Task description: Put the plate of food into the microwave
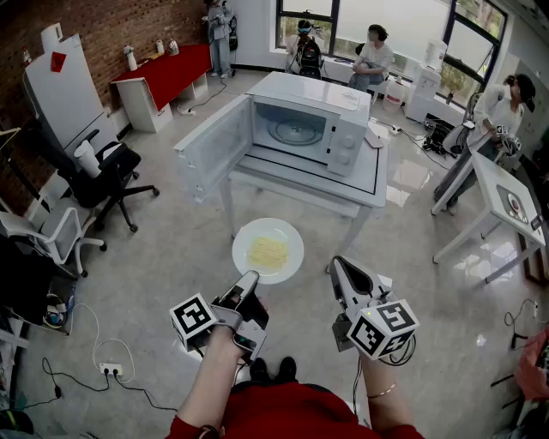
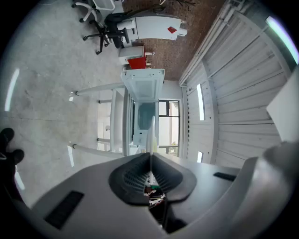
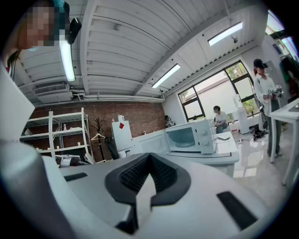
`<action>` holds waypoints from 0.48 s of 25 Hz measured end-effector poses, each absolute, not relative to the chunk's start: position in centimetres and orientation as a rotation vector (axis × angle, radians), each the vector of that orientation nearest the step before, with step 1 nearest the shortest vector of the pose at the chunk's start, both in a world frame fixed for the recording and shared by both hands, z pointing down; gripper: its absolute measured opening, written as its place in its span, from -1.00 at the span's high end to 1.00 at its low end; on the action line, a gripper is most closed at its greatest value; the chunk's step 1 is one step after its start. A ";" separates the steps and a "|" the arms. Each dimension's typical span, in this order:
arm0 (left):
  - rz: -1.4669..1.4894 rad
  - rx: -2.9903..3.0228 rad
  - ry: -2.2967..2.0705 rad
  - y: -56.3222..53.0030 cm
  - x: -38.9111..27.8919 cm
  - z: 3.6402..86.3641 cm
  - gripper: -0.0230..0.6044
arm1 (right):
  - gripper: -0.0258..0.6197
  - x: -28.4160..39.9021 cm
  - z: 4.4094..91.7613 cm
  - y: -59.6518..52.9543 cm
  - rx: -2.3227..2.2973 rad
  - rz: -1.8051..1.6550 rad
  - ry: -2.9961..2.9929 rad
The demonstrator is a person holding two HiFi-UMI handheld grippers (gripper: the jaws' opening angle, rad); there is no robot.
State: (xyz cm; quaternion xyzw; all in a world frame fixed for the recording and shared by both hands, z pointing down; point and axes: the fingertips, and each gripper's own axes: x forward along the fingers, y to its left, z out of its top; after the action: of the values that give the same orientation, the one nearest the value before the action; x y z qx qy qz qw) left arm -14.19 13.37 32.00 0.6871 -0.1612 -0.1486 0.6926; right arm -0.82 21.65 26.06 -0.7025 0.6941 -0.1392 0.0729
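Left gripper (image 1: 250, 285) clamped on near rim of plate of food (image 1: 268, 250), carried level so nothing slides; right gripper (image 1: 345, 273) jaws together, empty; microwave (image 1: 317, 129) stands open ahead, awaiting plate

We're in an open lab-style workroom: brick wall (image 1: 111, 26) down one side, tall windows (image 1: 390, 17) at the far end, rolling office chairs (image 1: 116, 167), and a power strip (image 1: 110, 369) with cables loose on the pale floor. There's a microwave (image 1: 309, 129) on a white bench (image 1: 377, 167), with strip lights (image 3: 67, 58) overhead and metal shelving (image 3: 56, 135).
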 end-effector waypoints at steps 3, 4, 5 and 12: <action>-0.329 1.534 -0.362 13.5 -14.3 32.2 0.85 | 0.88 -1.0 26.4 21.8 -2.115 -0.425 2.086; -0.329 1.533 -0.364 13.6 -14.4 32.2 0.85 | 0.88 -1.1 26.5 21.8 -2.116 -0.427 2.087; -0.330 1.533 -0.366 13.6 -14.4 32.3 0.85 | 0.88 -1.1 26.5 21.8 -2.116 -0.428 2.090; -0.307 1.541 -0.401 13.6 -14.7 32.7 0.85 | 0.88 -1.1 26.7 21.5 -2.110 -0.436 2.111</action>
State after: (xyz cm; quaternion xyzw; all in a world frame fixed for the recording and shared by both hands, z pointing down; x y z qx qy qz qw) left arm -14.67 13.58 32.75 0.6888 -0.1791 -0.1373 0.6889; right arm -1.08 21.48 26.74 -0.6981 0.6986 -0.1441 0.0626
